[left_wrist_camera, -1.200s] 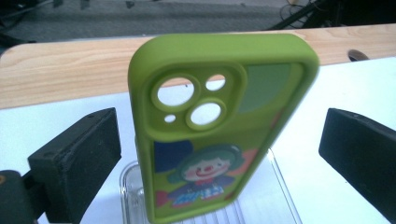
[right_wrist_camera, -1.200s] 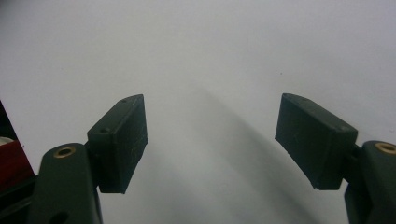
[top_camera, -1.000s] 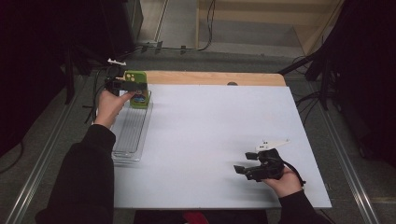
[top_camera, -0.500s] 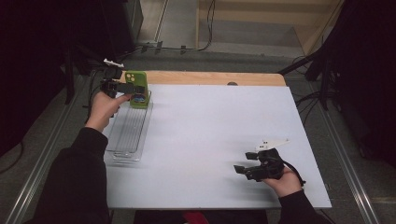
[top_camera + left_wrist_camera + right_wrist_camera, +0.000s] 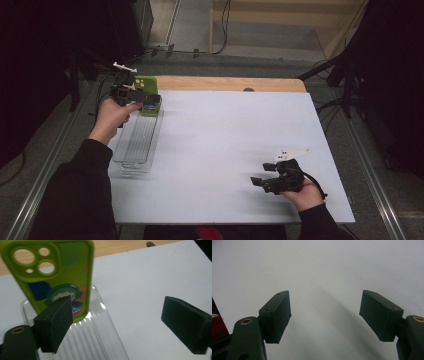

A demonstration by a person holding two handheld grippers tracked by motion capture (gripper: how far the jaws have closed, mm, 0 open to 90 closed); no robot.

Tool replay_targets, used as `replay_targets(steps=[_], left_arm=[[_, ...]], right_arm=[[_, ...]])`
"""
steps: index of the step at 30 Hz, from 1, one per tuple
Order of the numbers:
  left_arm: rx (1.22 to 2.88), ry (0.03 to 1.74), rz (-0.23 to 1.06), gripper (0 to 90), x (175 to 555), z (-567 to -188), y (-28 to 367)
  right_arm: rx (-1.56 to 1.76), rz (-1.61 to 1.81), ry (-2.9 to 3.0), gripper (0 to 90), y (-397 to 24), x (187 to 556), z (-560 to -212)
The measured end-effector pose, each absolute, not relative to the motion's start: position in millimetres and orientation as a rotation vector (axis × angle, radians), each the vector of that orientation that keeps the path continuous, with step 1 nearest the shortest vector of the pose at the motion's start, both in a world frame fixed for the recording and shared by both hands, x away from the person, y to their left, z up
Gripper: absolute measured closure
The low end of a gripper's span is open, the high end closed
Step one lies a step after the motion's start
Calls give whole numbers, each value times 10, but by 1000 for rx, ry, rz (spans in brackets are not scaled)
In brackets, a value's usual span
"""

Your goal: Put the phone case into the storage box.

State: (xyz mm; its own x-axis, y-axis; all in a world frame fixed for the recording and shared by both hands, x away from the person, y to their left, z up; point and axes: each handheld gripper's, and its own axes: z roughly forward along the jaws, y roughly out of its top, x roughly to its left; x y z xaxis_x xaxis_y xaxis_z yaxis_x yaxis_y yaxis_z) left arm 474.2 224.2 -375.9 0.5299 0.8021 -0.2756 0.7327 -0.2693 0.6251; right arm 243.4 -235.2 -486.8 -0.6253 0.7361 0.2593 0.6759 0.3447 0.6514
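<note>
Nearest the person, the right gripper (image 5: 263,183) rests low over the bare white table top (image 5: 230,145) near its front right corner, held in the right hand (image 5: 303,194). In the right gripper view its jaws stand well apart with nothing between them, only white surface under and ahead of them.

Farther off, along the table's left edge, lies a clear ribbed plastic tray (image 5: 137,142), long and narrow, running away from the person.

At the tray's far end stands a lime-green phone case (image 5: 53,272), upright and slightly tilted, its lower edge inside the tray; it shows camera cut-outs at the top and a cartoon print in blue, green and orange. The left gripper (image 5: 145,97), held in the left hand (image 5: 111,116), is just beside this case. In the left gripper view its jaws have just been closing a little but are wide apart; the case sits just behind the left-hand pad, with empty space across to the other pad, so nothing is clamped.

Beyond the white surface a strip of wooden table edge (image 5: 225,83) runs across.
</note>
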Motion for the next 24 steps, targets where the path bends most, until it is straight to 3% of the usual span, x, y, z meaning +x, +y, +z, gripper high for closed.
replay_targets(steps=[6,24], left_arm=[[2070,1174,50,169,4679,-3750,2174],[2085,1055,-7,169,4499,-3787,1985]], right_arm=[[1321,1159,2508,234,-2366,2436,-4868],[1322,1163,2508,234,-2369,2436,-4863]])
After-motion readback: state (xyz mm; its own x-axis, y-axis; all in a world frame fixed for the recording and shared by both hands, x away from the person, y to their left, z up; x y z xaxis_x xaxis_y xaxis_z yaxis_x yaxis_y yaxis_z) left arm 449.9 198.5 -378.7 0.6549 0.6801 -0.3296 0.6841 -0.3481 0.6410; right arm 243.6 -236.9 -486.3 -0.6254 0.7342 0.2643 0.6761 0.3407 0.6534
